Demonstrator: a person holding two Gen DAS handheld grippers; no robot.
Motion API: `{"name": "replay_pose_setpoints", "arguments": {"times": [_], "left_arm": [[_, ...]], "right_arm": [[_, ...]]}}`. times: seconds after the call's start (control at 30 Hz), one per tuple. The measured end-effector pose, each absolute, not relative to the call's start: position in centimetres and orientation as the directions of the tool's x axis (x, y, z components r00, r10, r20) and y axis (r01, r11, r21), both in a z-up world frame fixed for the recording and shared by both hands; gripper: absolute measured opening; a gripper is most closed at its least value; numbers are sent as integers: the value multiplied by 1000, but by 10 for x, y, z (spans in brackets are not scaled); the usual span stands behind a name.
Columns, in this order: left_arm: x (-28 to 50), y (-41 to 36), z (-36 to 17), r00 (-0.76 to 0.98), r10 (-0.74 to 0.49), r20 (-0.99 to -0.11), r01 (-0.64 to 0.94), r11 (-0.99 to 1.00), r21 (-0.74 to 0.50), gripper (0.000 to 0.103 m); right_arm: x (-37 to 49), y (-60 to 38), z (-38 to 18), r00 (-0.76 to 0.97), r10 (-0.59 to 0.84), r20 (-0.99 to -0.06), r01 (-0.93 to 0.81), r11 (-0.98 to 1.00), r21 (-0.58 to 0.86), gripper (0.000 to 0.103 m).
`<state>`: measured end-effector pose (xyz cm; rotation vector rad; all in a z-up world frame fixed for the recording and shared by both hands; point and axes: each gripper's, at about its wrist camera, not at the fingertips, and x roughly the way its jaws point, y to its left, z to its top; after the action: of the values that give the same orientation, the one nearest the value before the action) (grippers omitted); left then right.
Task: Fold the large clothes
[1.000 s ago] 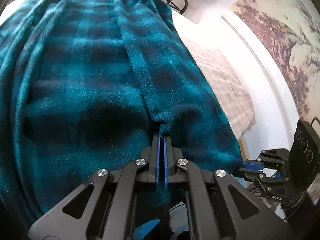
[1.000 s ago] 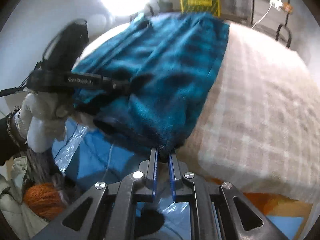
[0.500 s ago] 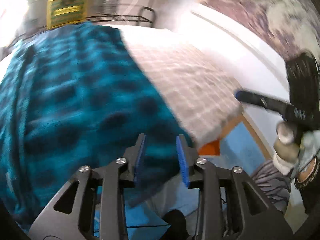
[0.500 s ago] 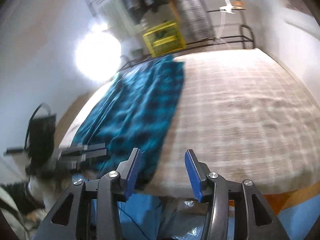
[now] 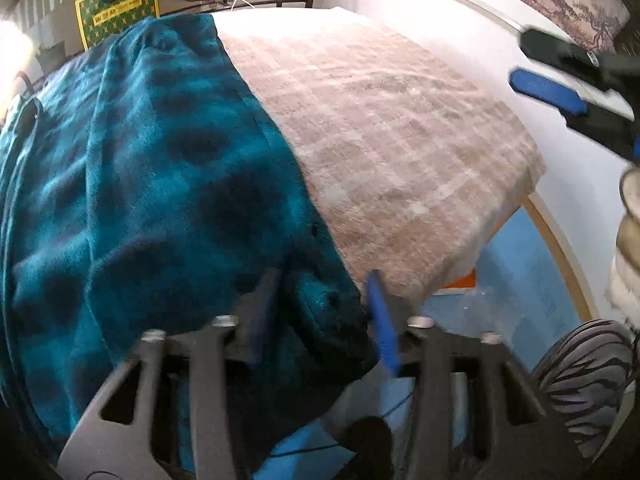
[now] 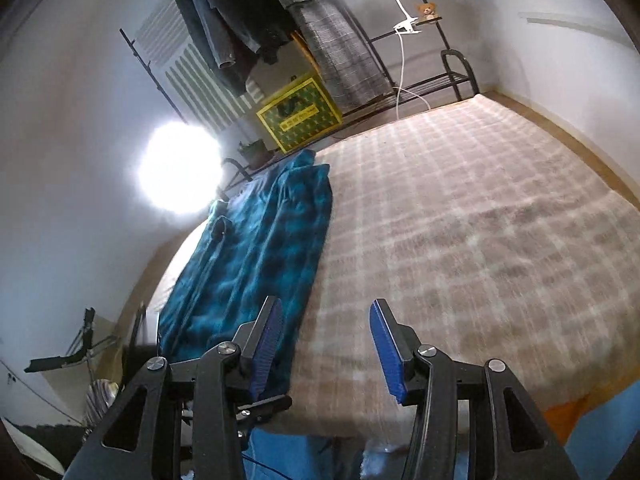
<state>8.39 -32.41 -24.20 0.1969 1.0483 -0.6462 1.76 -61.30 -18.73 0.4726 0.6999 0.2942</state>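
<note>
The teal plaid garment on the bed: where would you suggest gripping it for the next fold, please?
Probably the teal plaid garment's near corner, hanging over the bed's front edge. It sits between the open left gripper's fingers, so come straight in from the bed's foot and pinch its bunched hem.

Both grippers are letting go: left gripper (image 5: 324, 312) and right gripper (image 6: 324, 344) jaws spreading wide, backing off the teal plaid garment (image 5: 160, 184), its corner now dropping between left fingers.

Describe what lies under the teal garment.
The teal garment lies on a plaid blanket covering the bed. Its near corner sits between the open left gripper fingers. Whatever lies beneath stays hidden.
</note>
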Motion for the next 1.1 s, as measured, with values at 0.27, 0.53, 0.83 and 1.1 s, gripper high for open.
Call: {"name": "replay_pose_setpoints", "arguments": {"times": [0.27,0.53,0.83,1.1], "left_arm": [[105,-265,-221,248,-661,-708,431,730,-531,11],[100,-226,-202,295,-729,-618,373,683,-627,10],[102,-205,-208,298,-758,-580,350,652,-673,10],[106,-165,-209,320,-802,-505,300,591,-749,10]], "right_arm": [[103,-597,-202,671,513,-536,-108,782,613,65],[217,-560,-261,588,552,-592,16,723,690,67],[287,-520,-274,524,567,-636,56,721,690,4],[297,-460,-212,549,398,-735,14,875,485,1]]}}
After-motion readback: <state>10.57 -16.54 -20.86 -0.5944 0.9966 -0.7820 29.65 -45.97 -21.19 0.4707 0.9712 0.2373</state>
